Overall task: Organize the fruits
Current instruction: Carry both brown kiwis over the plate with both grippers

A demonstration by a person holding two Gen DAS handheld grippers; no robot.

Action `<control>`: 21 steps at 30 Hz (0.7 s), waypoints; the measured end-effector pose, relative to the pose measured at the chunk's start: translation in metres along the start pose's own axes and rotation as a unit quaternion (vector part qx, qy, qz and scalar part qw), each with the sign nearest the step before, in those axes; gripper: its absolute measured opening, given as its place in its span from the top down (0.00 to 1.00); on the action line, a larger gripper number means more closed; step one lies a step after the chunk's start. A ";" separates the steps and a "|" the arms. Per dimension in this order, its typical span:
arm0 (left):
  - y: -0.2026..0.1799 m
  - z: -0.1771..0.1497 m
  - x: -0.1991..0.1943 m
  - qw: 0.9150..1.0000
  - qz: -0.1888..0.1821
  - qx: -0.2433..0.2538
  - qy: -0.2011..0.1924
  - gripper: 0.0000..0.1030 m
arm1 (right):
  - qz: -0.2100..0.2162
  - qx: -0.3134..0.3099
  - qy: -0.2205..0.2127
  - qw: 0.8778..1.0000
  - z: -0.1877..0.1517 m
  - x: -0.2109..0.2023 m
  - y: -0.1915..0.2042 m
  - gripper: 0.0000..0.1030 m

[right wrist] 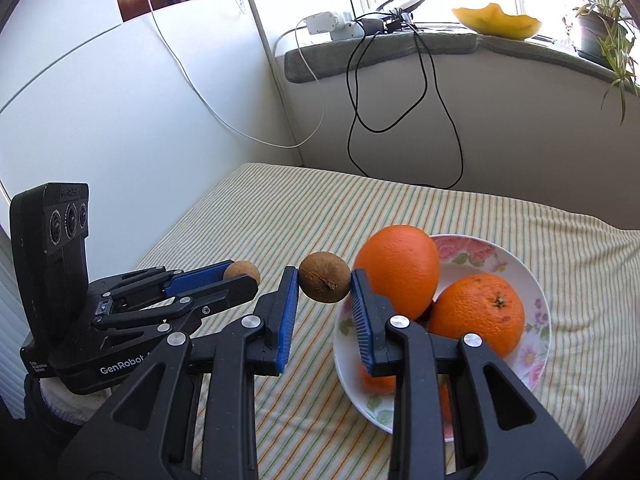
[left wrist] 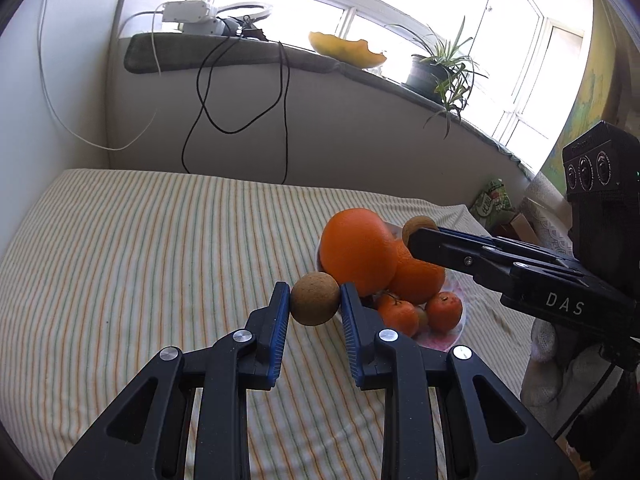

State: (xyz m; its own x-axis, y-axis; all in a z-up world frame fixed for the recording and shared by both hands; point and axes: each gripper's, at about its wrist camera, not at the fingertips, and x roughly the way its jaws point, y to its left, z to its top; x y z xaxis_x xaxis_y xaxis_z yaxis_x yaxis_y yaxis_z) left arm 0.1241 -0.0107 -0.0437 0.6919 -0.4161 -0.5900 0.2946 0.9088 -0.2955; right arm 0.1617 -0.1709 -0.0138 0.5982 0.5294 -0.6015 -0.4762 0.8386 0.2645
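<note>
- The left gripper point(left wrist: 315, 300) has its blue fingers point(left wrist: 280, 312) closed on a small round brown fruit point(left wrist: 315, 299), which is held above the striped cloth point(left wrist: 160, 248).
- The right gripper point(right wrist: 325, 282) is closed in the same way on a second small brown fruit point(right wrist: 325, 282); this one shows a dry stem mark and hangs just beside the plate's left edge.
- The flowered plate point(right wrist: 496, 256) lies on the striped cloth and carries a big orange point(right wrist: 400, 268), a second orange point(right wrist: 480, 312) beside it, and small tangerines point(left wrist: 444, 312) under them.
- Both grippers are near to each other, the left one at the left of the right one.
- On the windowsill point(right wrist: 400, 46) behind are a potted plant point(left wrist: 436, 68), a yellow bowl point(right wrist: 496, 20) and cables point(right wrist: 400, 112).
</note>
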 end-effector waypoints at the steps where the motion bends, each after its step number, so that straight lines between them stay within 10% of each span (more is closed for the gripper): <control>1: -0.004 0.000 0.002 1.000 -0.004 0.002 0.002 0.77 | -0.004 0.003 -0.002 1.000 0.000 -0.002 -0.006 0.73; 21: -0.071 -0.003 0.033 0.997 -0.037 0.056 0.028 0.77 | -0.043 0.045 0.000 0.998 0.008 -0.012 -0.080 0.73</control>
State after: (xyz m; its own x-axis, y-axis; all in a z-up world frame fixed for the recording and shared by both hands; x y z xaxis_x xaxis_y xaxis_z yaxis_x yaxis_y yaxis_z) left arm 0.1241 -0.0894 -0.0442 0.6288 -0.4802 -0.6116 0.4176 0.8720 -0.2553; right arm 0.1978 -0.2435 -0.0217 0.6346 0.4542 -0.6253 -0.3630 0.8895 0.2777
